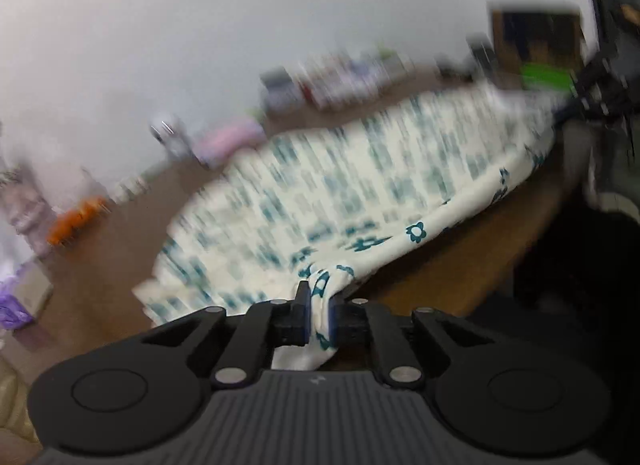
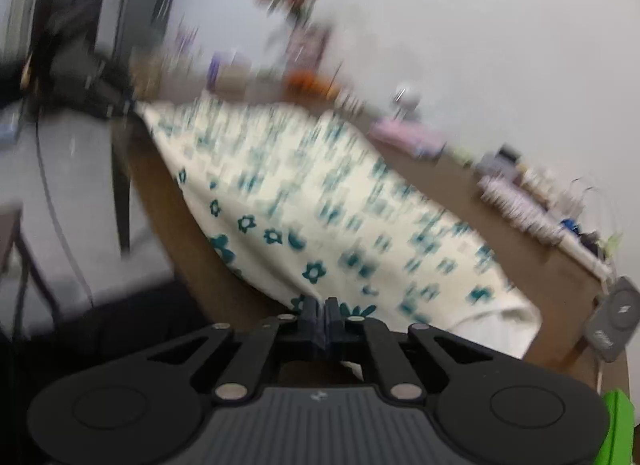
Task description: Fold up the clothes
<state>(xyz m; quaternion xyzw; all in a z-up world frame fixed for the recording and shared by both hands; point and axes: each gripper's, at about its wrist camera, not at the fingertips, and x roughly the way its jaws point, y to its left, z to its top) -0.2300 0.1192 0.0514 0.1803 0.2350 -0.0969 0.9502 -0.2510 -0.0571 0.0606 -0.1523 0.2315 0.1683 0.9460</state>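
1. Left gripper (image 1: 319, 305): clenched on a bunched corner of the cream garment (image 1: 360, 185). The cloth passes between the two fingers and hangs out below them.
2. Right gripper (image 2: 323, 311): fingers pressed together on the garment's (image 2: 320, 201) opposite corner. Only a thin edge of cloth shows at the fingertips.
3. Garment: cream fabric with a teal flower print, stretched between the two grippers and held over the brown tabletop (image 1: 460, 265), along its near edge. Whether the far part of the cloth touches the tabletop cannot be told; both views are blurred.
4. In the left wrist view, the right gripper appears at the cloth's far corner (image 1: 592, 93).
5. Far edge of the tabletop (image 2: 540, 265): a row of small items against the white wall, including an orange object (image 1: 76, 221) and a pink object (image 1: 232, 137). Details are too blurred to identify.
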